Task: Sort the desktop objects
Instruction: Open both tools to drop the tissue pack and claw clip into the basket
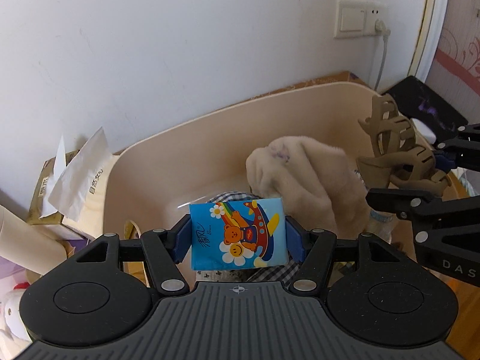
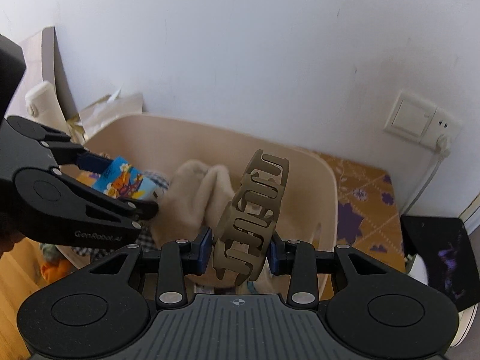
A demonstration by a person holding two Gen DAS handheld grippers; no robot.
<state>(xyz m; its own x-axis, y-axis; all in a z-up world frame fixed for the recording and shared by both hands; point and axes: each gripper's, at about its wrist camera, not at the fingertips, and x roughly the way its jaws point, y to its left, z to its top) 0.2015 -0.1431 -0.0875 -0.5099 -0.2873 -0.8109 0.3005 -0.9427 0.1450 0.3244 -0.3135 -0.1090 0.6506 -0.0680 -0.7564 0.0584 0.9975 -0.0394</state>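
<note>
Right now both grippers hang over the beige bin (image 1: 180, 138) by the white wall (image 1: 150, 45), each w/ something clamped.

Left gripper (image 1: 238, 237): jaws fairly wide, blue pads pressing both short sides of a blue tissue pack (image 1: 237, 234) w/ a cartoon bear, plane and rainbow print. Pack sits flat between the pads, above the bin's contents. In the right wrist view it's the same pack (image 2: 123, 180), at the left w/ the left gripper (image 2: 120, 186) around it.

Right gripper (image 2: 238, 255): jaws narrow, closed on the lower part of a tan-brown hair claw clip (image 2: 255, 210). Clip stands upright, teeth interlocked, tilted a bit. Left wrist view shows the clip (image 1: 396, 147) at the right edge, held by the right gripper (image 1: 441, 177).

Inside the bin: a cream fuzzy cloth (image 1: 303, 180), bunched, plus some checked fabric (image 1: 270, 270) under the pack.

Outside the bin: tissue box (image 1: 78, 180) w/ a sheet sticking up, to its left. Wall switch and socket (image 1: 360, 18) w/ a white plug in. Dark mouse pad (image 2: 441, 255) to the right of the bin on a yellow patterned mat (image 2: 366, 198).
</note>
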